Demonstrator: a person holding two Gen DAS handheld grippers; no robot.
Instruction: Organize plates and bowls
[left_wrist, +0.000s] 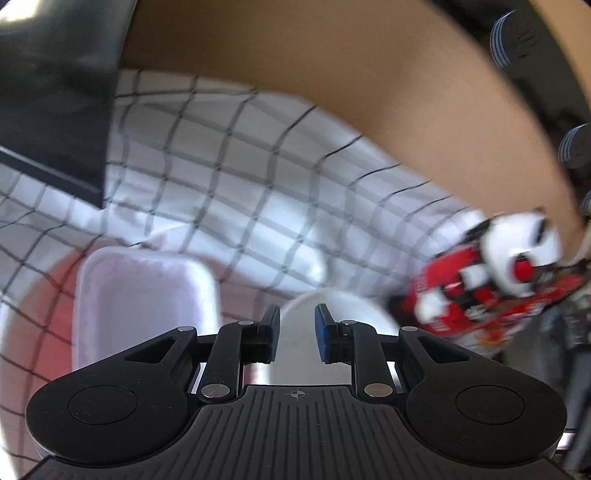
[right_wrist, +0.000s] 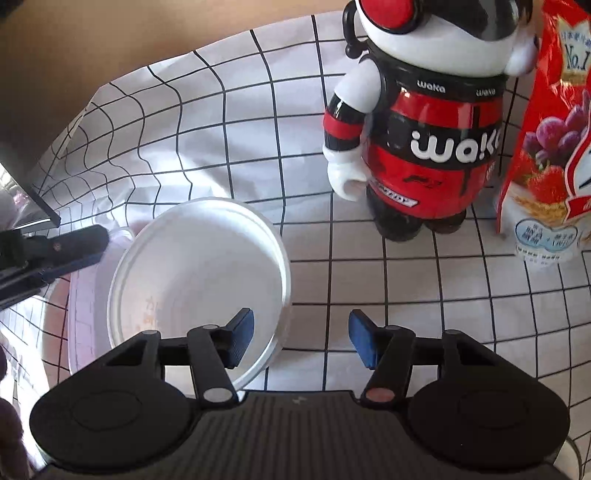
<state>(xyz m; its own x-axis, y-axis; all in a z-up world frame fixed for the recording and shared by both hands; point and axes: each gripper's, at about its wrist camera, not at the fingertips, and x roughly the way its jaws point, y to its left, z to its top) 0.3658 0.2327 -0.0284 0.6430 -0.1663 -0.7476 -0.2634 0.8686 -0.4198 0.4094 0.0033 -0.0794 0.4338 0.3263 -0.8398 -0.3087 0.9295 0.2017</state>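
On the desk's checked cloth, the pink tray (right_wrist: 79, 295) lies leftmost with the white bowl (right_wrist: 199, 280) sitting in it. The left gripper (left_wrist: 294, 332) hovers unclenched, grasping nothing. The right gripper (right_wrist: 301, 338) is spread wide astride the bowl's near rim; I'd close squarely on that rim, clear of the robot figure (right_wrist: 417, 122).

Reads "waka" twice on the collar and once large across the chest of the red-and-black figurine (right_wrist: 417, 122); "No.1" on the red snack bag (right_wrist: 550, 122) beside it.
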